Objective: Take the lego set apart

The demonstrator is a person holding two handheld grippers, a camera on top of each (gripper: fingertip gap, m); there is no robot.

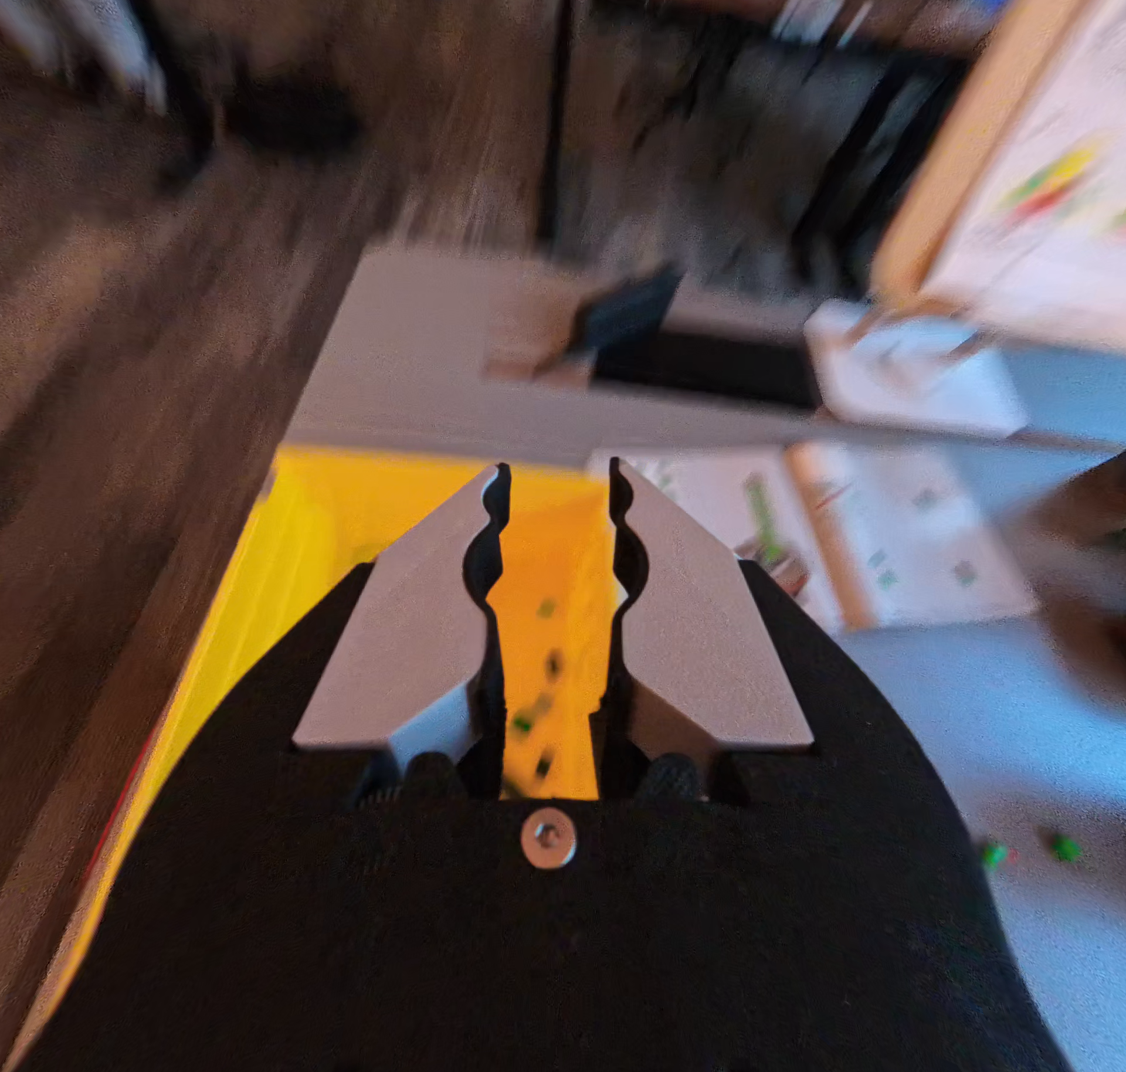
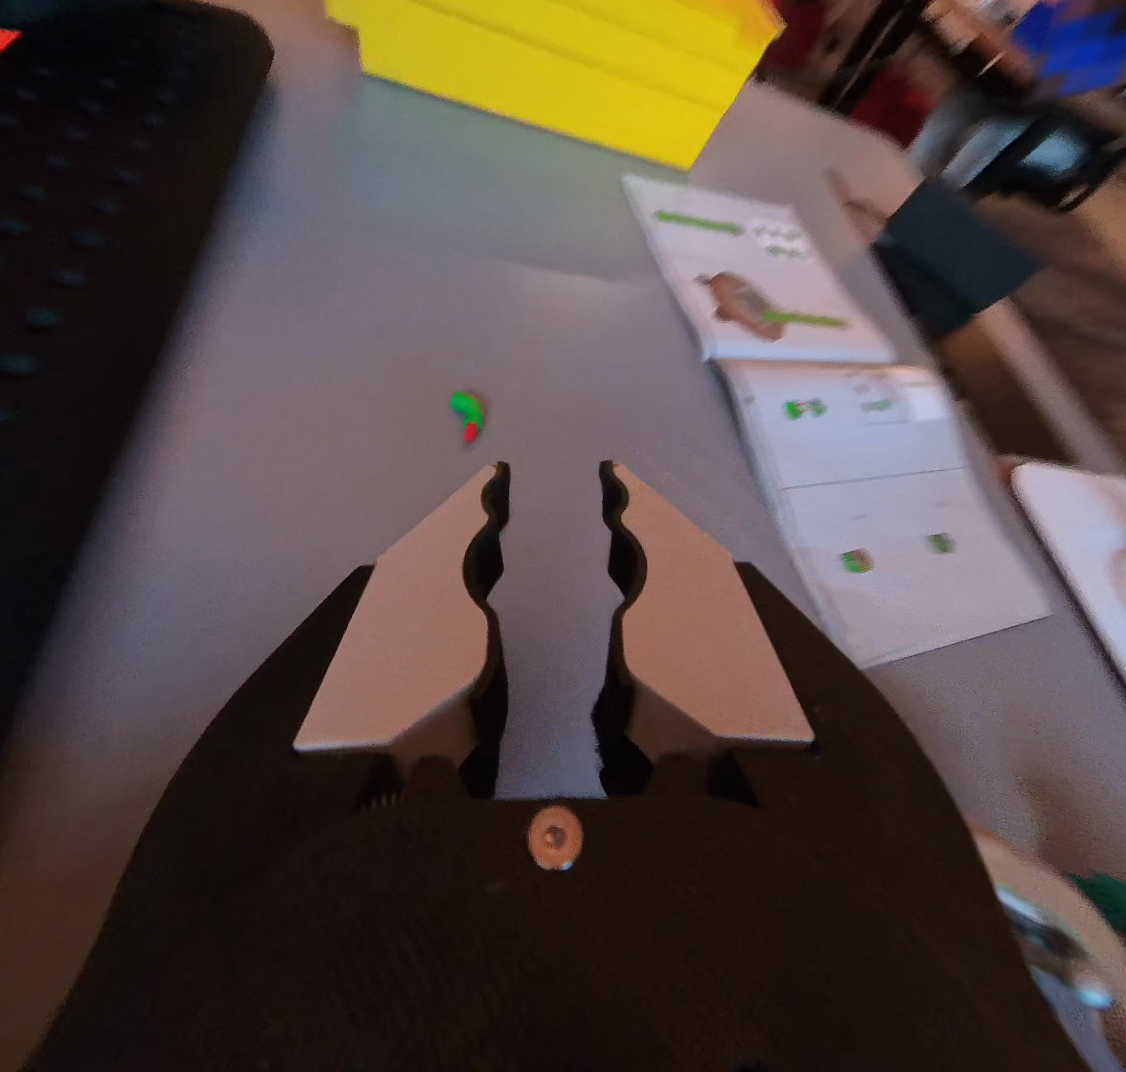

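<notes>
Your left gripper (image 1: 559, 470): jaws apart, nothing between them, held over the yellow bin (image 1: 317, 531) at the table's left edge. Through the gap you see small green pieces (image 1: 536, 701) lying on the bin floor; the view is blurred, so their shapes cannot be told. Two more green bits (image 1: 1030, 852) lie on the grey table (image 1: 914, 707) to the near right. A booklet (image 1: 877, 531) lies open right of the bin. Your right gripper (image 2: 553, 469): jaws apart, empty, above bare table (image 2: 426, 263). A small lego piece (image 2: 467, 414), green with a red tip, lies on the table just beyond and left of the left fingertip, not touching it. The bin (image 2: 548, 62) stands at the far side, well apart from the piece. The booklet (image 2: 841, 433) lies open to the right, its pages showing green and brown pictures. A black studded plate (image 2: 103, 202) fills the left side. A dark-sleeved arm (image 2: 956, 263) shows at the far right, past the booklet. A white tray edge (image 2: 1072, 531) sits at the right, near the booklet.
</notes>
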